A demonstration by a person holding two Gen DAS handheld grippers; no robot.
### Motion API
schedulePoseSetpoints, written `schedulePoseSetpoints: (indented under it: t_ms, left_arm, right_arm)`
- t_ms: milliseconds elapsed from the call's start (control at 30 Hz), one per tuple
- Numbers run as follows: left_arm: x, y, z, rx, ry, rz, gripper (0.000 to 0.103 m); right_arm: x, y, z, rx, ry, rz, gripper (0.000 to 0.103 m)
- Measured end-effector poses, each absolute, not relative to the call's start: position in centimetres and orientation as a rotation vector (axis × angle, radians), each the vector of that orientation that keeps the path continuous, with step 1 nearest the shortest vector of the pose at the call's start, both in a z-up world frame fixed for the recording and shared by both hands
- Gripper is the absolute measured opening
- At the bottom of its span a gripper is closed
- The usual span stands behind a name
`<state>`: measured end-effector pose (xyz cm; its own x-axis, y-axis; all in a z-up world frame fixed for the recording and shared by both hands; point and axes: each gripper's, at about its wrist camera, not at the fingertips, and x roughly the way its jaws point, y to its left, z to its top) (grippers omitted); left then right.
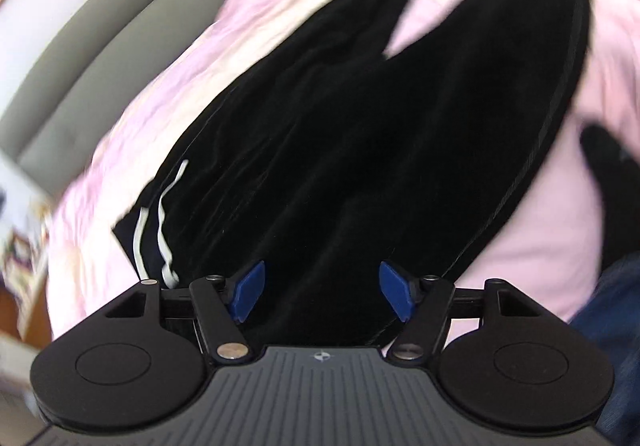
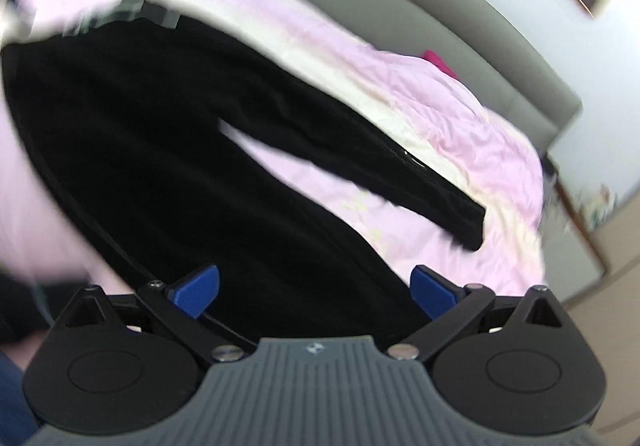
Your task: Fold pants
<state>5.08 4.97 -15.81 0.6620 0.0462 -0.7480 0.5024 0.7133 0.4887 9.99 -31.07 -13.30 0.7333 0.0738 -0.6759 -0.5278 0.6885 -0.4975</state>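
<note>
Black pants [image 1: 340,126] lie spread on a pink bedsheet [image 1: 132,134]. In the left wrist view the waistband with its white drawstring [image 1: 162,214] is at the lower left, and the two legs run away toward the top. My left gripper [image 1: 320,278] hovers open over the waist end, its blue pads [image 1: 248,292] wide apart with black cloth beneath them. In the right wrist view the pants [image 2: 160,150] stretch from upper left to lower right, with one leg cuff [image 2: 468,230] at the right. Open as well, my right gripper [image 2: 316,282] sits over the near leg.
A grey padded headboard [image 1: 80,66] curves behind the bed. A small magenta item [image 2: 440,60] lies at the sheet's far edge. Blue denim of a person's leg [image 1: 612,326] is close by. A dark blurred shape [image 1: 612,174] lies on the sheet at the right.
</note>
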Motion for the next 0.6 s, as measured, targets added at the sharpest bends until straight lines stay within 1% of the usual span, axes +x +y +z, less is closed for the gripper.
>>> schedulePoseSetpoints:
  t_ms: [33, 67, 100, 133, 233, 267, 333, 400, 467, 533, 600]
  left_arm:
    - [4.9, 5.1, -16.5, 0.811, 0.810, -0.308, 0.078]
    - [4.5, 5.2, -17.2, 0.892, 0.788, -0.341, 0.076]
    - [4.0, 5.5, -17.7, 0.963, 0.761, -0.386, 0.075]
    - [3.7, 6.0, -18.1, 1.006, 0.741, -0.430, 0.075]
    - [3.7, 7.7, -18.9, 1.058, 0.761, -0.498, 0.075]
    - [3.6, 8.2, -19.1, 1.057, 0.764, -0.522, 0.076]
    - [3.3, 8.7, -19.4, 1.047, 0.762, -0.549, 0.076]
    - [3.1, 8.6, -20.2, 1.055, 0.814, -0.587, 0.075]
    - [1.9, 8.0, -20.7, 1.099, 0.827, -0.647, 0.075]
    - [0.7, 8.0, -21.6, 1.181, 0.774, -0.639, 0.079]
    - [1.0, 8.5, -22.3, 1.193, 0.781, -0.574, 0.080]
  right_arm:
    - [10.2, -31.6, -14.3, -0.790, 0.679, 0.381, 0.085]
    - [10.4, -32.3, -15.4, -0.829, 0.694, 0.397, 0.079]
    - [10.5, -33.1, -16.4, -0.871, 0.708, 0.413, 0.077]
    - [10.6, -34.0, -17.3, -0.916, 0.713, 0.432, 0.076]
    - [10.0, -36.5, -20.1, -1.055, 0.716, 0.497, 0.076]
    - [9.9, -37.3, -20.9, -1.091, 0.725, 0.509, 0.075]
    - [9.9, -38.5, -22.2, -1.135, 0.753, 0.531, 0.069]
    - [10.4, -39.5, -23.3, -1.179, 0.758, 0.543, 0.064]
    - [10.5, -39.9, -24.3, -1.209, 0.731, 0.549, 0.064]
    - [9.8, -40.0, -25.4, -1.238, 0.675, 0.549, 0.064]
    - [9.8, -40.0, -26.1, -1.271, 0.618, 0.549, 0.064]
